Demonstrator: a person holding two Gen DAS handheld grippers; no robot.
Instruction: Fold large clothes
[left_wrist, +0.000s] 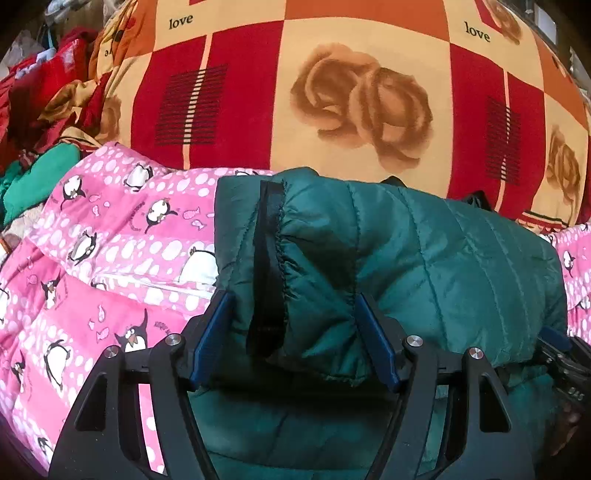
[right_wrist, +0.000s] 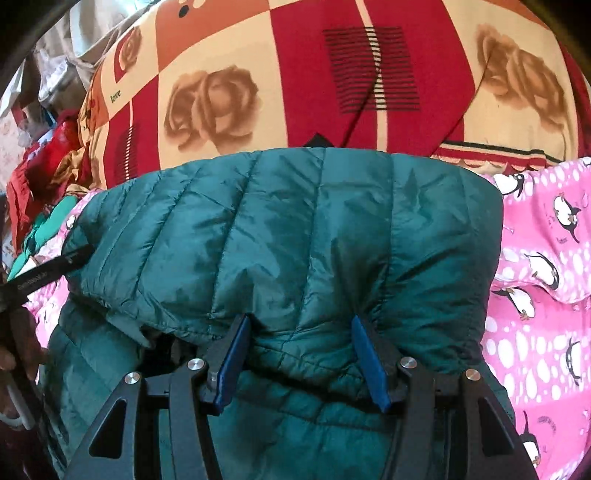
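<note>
Two hand-held grippers are working on one dark green quilted puffer jacket (left_wrist: 424, 251), which is lying on a pink fleece blanket printed with penguins (left_wrist: 110, 240), spread over a bed in front of a red, orange and cream checked quilt with rose prints (left_wrist: 332, 92). I am holding my left hand-held gripper (left_wrist: 293, 332) around the black-trimmed, gathered cuff (left_wrist: 269, 258) with the jaws parted; I judge the blue pads are not squeezing it, so this side looks released. My right hand-held gripper (right_wrist: 303, 354) is pinching a bunched ridge of the jacket's folded-over part, the fabric puckering between its pads. I am judging the folding as partly done: one layer is already lying doubled over the body, while the sleeve still needs tucking and the bundle flattening.
</note>
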